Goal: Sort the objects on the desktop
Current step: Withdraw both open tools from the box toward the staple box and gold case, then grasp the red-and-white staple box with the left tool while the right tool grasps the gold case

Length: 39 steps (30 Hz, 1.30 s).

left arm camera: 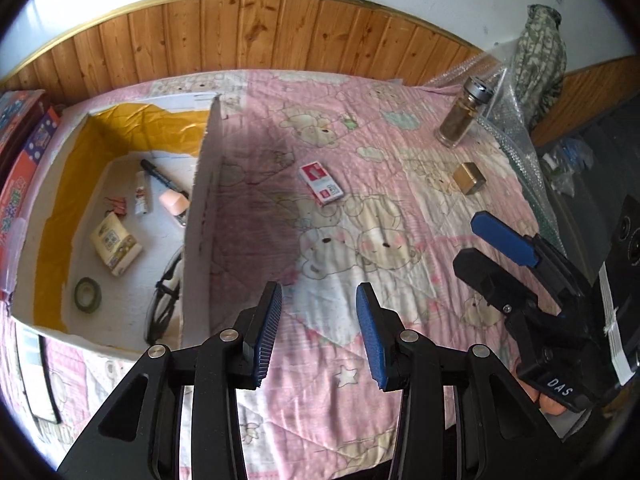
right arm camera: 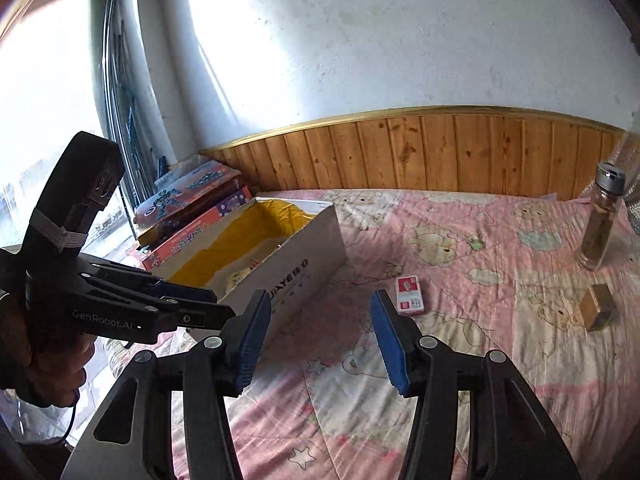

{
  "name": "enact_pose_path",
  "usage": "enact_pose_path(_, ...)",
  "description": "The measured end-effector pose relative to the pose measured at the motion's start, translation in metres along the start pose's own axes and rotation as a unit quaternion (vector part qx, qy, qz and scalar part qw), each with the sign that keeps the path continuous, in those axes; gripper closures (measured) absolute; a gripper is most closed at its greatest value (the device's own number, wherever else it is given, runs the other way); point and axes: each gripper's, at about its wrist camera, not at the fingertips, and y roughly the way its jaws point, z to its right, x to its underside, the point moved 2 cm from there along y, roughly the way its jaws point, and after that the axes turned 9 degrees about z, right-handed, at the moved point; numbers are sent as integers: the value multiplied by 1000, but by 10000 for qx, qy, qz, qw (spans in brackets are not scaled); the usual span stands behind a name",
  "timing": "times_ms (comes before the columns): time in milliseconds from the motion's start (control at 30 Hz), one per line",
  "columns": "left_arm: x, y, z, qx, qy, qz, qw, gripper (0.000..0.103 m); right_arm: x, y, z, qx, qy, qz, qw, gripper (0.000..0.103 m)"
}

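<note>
Surface: bed covered by a pink quilt (left arm camera: 320, 184) with a bear print; wood panelling behind it.
Left gripper (left arm camera: 319, 332): jaws apart, nothing between them; held above the quilt, just right of the box wall.
Right gripper (right arm camera: 320, 342): jaws apart and empty; in the left wrist view it shows at the right edge, blue pads (left arm camera: 505, 241) spread.
Red-and-white box (left arm camera: 321, 183): lies flat on the quilt — ahead of both sets of jaws, well apart from each; in the right wrist view (right arm camera: 409, 295) it sits just beyond the right-hand pad.
Sorting box (left arm camera: 200, 216): white cardboard, yellow lining, open top; left of the red-and-white box.
Box contents: black marker (left arm camera: 162, 174); small white tube (left arm camera: 141, 198); pink-capped item (left arm camera: 174, 204); binder clips (left arm camera: 116, 205); tissue pack (left arm camera: 116, 245); tape roll (left arm camera: 88, 295); black cable (left arm camera: 164, 304) near the right wall.
Glass jar (left arm camera: 460, 118): upright, metal lid, far right of the quilt.
Gold block (left arm camera: 469, 178): on the quilt near the jar — between the jar and the right gripper.
Left margin: stacked colourful game boxes (right arm camera: 192, 208) beside the sorting box.
</note>
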Motion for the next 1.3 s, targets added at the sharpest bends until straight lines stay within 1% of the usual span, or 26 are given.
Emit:
enact_pose_path(33,-3,10,4,66,-31,-47,10000,61,2,-1,6,54,35,-25,10000,50)
enact_pose_path(100,-11,29,12,70,-114,-90,9999,61,5,-1,19,218,85,-40,9997,49)
enact_pose_path(133,-16,40,15,144,-133,-115,9997,60,6,-1,27,305,114,-52,9995,49)
enact_pose_path(200,-25,63,21,114,-214,-177,9996,60,8,-1,46,465,208,-52,9987,49)
enact_pose_path(267,-33,85,26,168,-263,-224,9993,60,9,-2,68,699,257,-58,9972,48)
enact_pose_path(333,-40,107,28,58,-330,-273,9991,60,8,-3,95,1009,305,-60,9944,47)
enact_pose_path(367,-43,119,30,85,-352,-310,9989,60,8,-4,110,1181,324,-65,9925,44)
enact_pose_path(400,-46,131,30,9,-333,-368,9988,60,6,-4,126,1356,340,-66,9902,40)
enact_pose_path(433,-48,141,30,-102,-343,-410,9985,60,5,-5,142,1517,369,-73,9877,39)
enact_pose_path(500,-52,163,27,-176,-400,-495,9978,59,2,-5,176,1844,421,-119,9819,38)
enact_pose_path(633,-55,203,17,-331,-609,-737,9949,59,1,5,240,2453,461,-412,9675,34)
enact_pose_path(733,-55,227,7,-448,-809,-906,9916,59,5,18,279,2737,461,-632,9586,33)
enact_pose_path(800,-57,239,2,-484,-945,-969,9896,59,9,26,298,2835,420,-750,9551,33)
enact_pose_path(867,-59,249,1,-429,-1028,-969,9890,54,12,38,313,2913,328,-884,9520,32)
enact_pose_path(900,-61,251,2,-427,-1003,-930,9897,52,15,43,319,2936,289,-970,9505,30)
enact_pose_path(967,-66,257,6,-581,-800,-848,9915,52,22,55,329,2974,193,-1108,9481,29)
enact_pose_path(1033,-71,261,6,-649,-741,-774,9921,52,28,67,339,3008,100,-1258,9453,29)
enact_pose_path(1100,-76,265,4,-629,-753,-736,9925,51,34,75,347,2997,99,-1351,9444,29)
enact_pose_path(1167,-81,267,-1,-581,-929,-696,9915,51,37,79,354,2919,183,-1387,9462,30)
enact_pose_path(1233,-84,266,-6,-467,-1135,-670,9902,53,39,79,359,2809,310,-1389,9491,42)
enact_pose_path(1267,-84,266,-7,-425,-1195,-636,9899,55,40,81,360,2772,361,-1425,9495,53)
enact_pose_path(1300,-84,264,-7,-413,-1214,-597,9899,65,41,80,361,2762,371,-1394,9502,53)
